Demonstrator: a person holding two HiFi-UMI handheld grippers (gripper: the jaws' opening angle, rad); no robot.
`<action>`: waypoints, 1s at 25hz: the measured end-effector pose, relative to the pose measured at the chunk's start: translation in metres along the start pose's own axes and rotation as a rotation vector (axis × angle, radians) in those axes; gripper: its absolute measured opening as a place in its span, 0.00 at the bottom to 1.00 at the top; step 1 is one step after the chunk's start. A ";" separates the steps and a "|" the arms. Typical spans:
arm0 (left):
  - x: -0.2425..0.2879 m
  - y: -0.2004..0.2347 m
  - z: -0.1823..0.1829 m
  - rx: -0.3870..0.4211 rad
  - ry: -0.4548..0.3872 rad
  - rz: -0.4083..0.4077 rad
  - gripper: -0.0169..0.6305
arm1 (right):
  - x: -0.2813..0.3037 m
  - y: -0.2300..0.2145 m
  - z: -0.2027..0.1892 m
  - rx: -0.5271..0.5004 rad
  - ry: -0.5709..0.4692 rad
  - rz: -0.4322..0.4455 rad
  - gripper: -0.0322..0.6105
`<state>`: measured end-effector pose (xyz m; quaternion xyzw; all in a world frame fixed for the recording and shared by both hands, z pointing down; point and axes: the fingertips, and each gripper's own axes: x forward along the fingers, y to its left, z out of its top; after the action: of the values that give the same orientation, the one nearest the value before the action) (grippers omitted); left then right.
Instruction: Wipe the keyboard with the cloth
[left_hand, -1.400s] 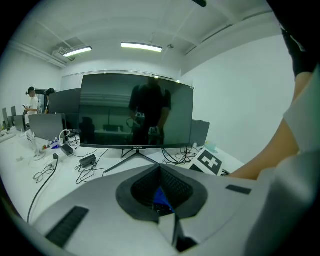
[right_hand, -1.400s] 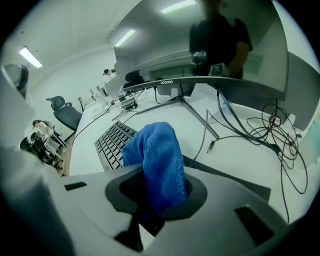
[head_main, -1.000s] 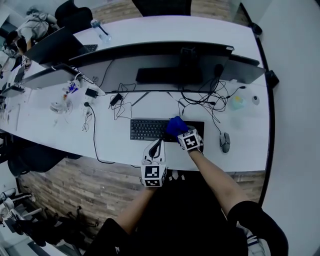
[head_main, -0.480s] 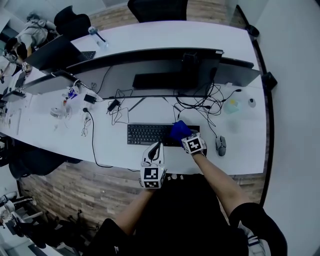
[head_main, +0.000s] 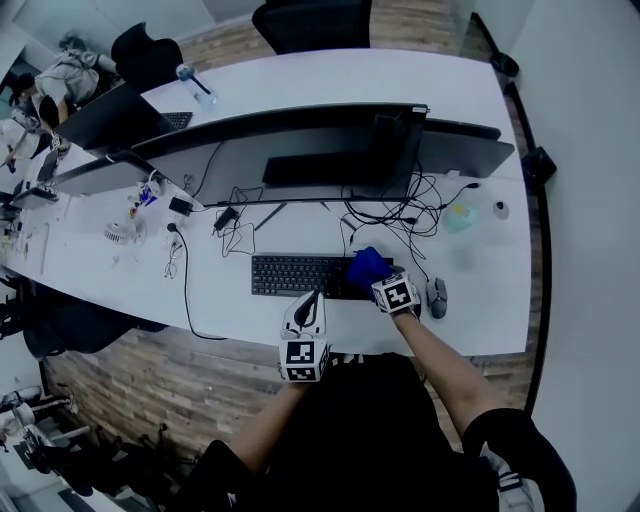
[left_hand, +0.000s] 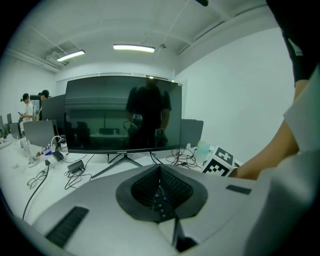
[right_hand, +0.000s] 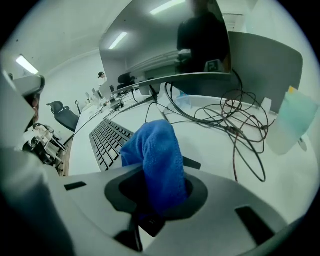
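- A wide white table runs across the room, and dark monitors stand in a row along its middle.
- The floor is made of brown wooden planks.
- Two black office chairs stand at the far side of the table, one near the middle and one further to the left.
- The wall on the right is plain and pale.
- Two long strip lamps shine on the white ceiling.

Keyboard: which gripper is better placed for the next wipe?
Right. The right gripper is shut on the blue cloth, which is over the right end of the keyboard. The left gripper is shut on nothing, near the front edge of the desk.
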<state>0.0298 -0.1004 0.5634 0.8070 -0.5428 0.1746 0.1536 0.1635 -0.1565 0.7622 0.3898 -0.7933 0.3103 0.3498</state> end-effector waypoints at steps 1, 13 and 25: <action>0.000 -0.003 -0.003 0.003 0.012 0.000 0.03 | -0.002 -0.002 -0.002 0.007 -0.001 -0.001 0.19; 0.006 -0.045 -0.011 0.056 0.054 -0.046 0.03 | -0.030 -0.046 -0.023 0.064 -0.025 -0.061 0.19; 0.004 -0.021 -0.009 0.008 -0.035 -0.162 0.03 | -0.070 -0.062 -0.030 0.170 -0.059 -0.257 0.18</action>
<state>0.0498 -0.0925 0.5723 0.8517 -0.4778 0.1498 0.1546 0.2561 -0.1365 0.7363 0.5253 -0.7178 0.3175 0.3287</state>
